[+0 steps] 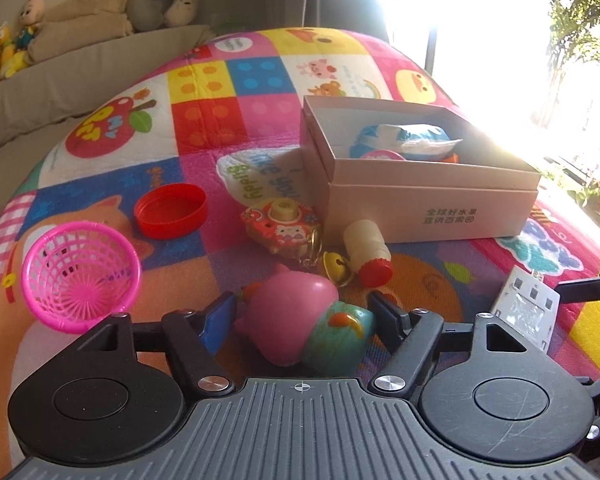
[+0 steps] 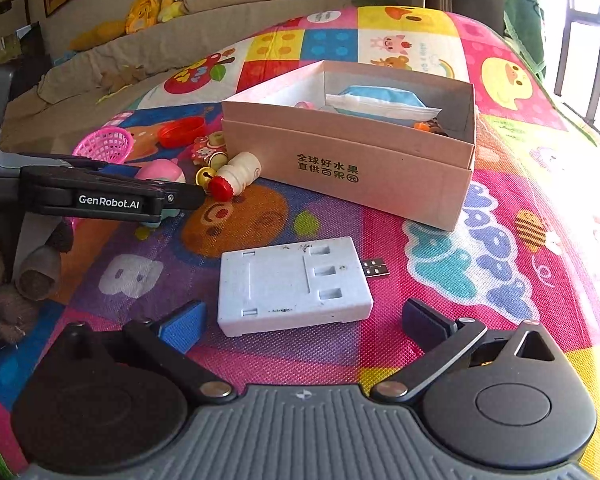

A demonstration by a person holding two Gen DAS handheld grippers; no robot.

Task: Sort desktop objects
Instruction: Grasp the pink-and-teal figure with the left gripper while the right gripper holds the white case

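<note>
A pink and teal squishy toy (image 1: pixel 304 324) lies on the colourful play mat (image 1: pixel 204 128), and my left gripper (image 1: pixel 302 316) is shut on it, a pad against each side. In the right wrist view one of its fingers (image 2: pixel 112 200) hides most of that toy (image 2: pixel 162 172). My right gripper (image 2: pixel 304 324) stands open, its fingers on either side of the near end of a white plastic hub (image 2: pixel 292 284) with a USB plug (image 2: pixel 374 269); the pads do not touch it. Behind stands an open cardboard box (image 1: pixel 420 208) holding a blue tissue pack (image 1: pixel 404 140).
Loose on the mat lie a pink mesh basket (image 1: pixel 80 280), a red lid (image 1: pixel 170 210), a red camera toy (image 1: pixel 282 224), a gold bell (image 1: pixel 336 266) and a cream bottle with a red cap (image 1: pixel 370 252). A sofa with plush toys (image 2: pixel 160 4) runs behind. A gloved hand (image 2: pixel 36 276) shows at left.
</note>
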